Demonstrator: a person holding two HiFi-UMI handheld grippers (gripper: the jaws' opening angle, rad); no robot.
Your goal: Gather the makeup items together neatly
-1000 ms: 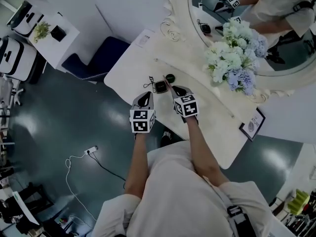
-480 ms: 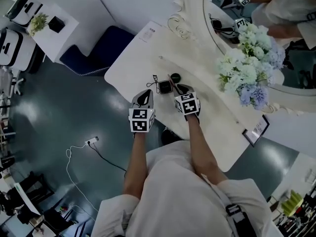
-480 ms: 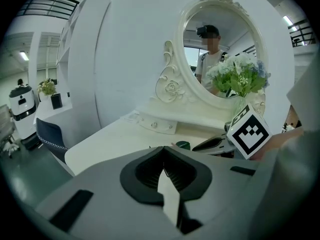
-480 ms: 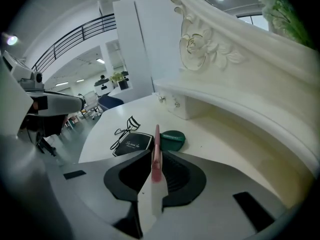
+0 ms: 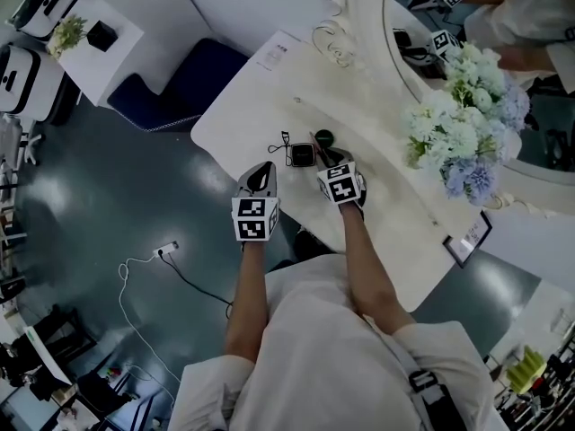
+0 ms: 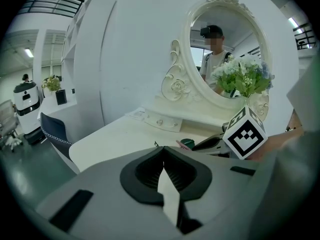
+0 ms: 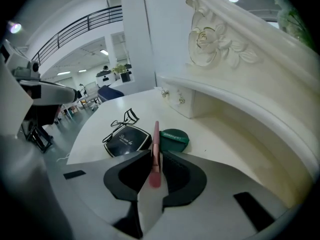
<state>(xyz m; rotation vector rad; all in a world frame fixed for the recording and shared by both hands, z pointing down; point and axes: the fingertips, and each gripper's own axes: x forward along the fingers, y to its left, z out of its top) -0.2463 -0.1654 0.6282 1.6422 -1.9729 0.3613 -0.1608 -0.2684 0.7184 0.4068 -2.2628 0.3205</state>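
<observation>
Opening has just occurred at the right gripper (image 7: 156,156): its jaws are slightly parted, and the pink stick (image 7: 156,136) between them appears released onto the table (image 7: 130,104). It lies between the black compact (image 7: 127,140) and the green compact (image 7: 175,138), so grouping is judged nearly complete. The left gripper (image 6: 164,156) is closed and empty. Both compacts are shut.

ornate white mirror (image 6: 210,64), pale flowers (image 5: 458,142) before it, navy chair (image 5: 184,92) by white table (image 5: 243,124), floor power strip (image 5: 166,252)

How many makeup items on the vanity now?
4: eyelash curler leftmost, black square compact beside it, pink stick between the right gripper's jaws, which have just been opening, round green compact rightmost. More could hide under grippers.
</observation>
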